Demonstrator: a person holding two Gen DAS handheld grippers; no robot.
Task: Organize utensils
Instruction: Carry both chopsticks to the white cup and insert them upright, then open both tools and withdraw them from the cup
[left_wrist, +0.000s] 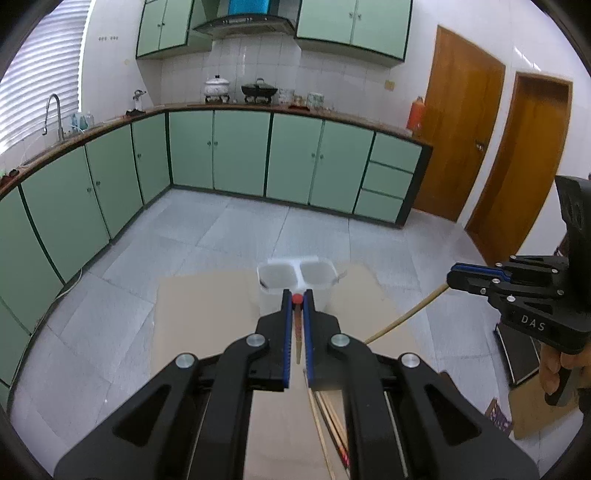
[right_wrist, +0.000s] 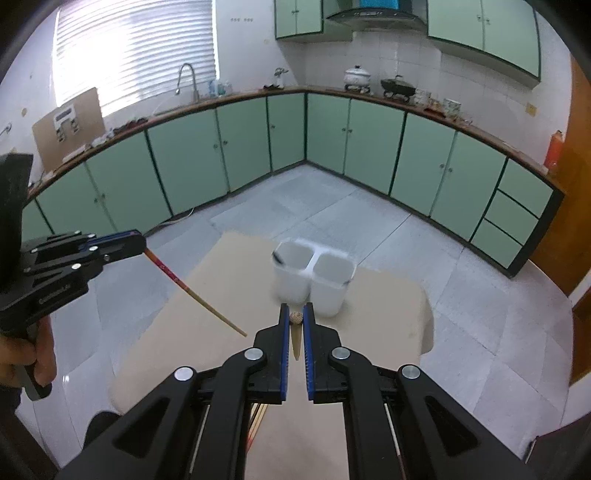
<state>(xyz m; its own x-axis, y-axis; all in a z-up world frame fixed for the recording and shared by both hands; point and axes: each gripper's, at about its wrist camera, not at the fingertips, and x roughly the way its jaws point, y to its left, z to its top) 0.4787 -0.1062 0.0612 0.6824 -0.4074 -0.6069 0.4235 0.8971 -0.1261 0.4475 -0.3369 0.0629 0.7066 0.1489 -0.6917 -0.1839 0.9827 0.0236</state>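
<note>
Two tools loaded | my left tool (left_wrist: 297, 300) clamps red-ended chopstick (left_wrist: 296, 334) | my right tool (right_wrist: 296, 317) clamps pale chopstick (right_wrist: 295, 341) | white two-cell holder (right_wrist: 314, 275) ahead on desk (right_wrist: 229, 280) | risk: tilted sticks could miss cells, tip holder.

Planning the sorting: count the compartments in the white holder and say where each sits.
2. The white holder has a left compartment and a right compartment, side by side on the cardboard sheet. No others show.

Green kitchen all around.
Mint cabinets (left_wrist: 240, 151) line the walls, faucet (right_wrist: 186, 79) under bright blinds (right_wrist: 133, 51), two wooden doors (left_wrist: 461, 122) at right.
</note>
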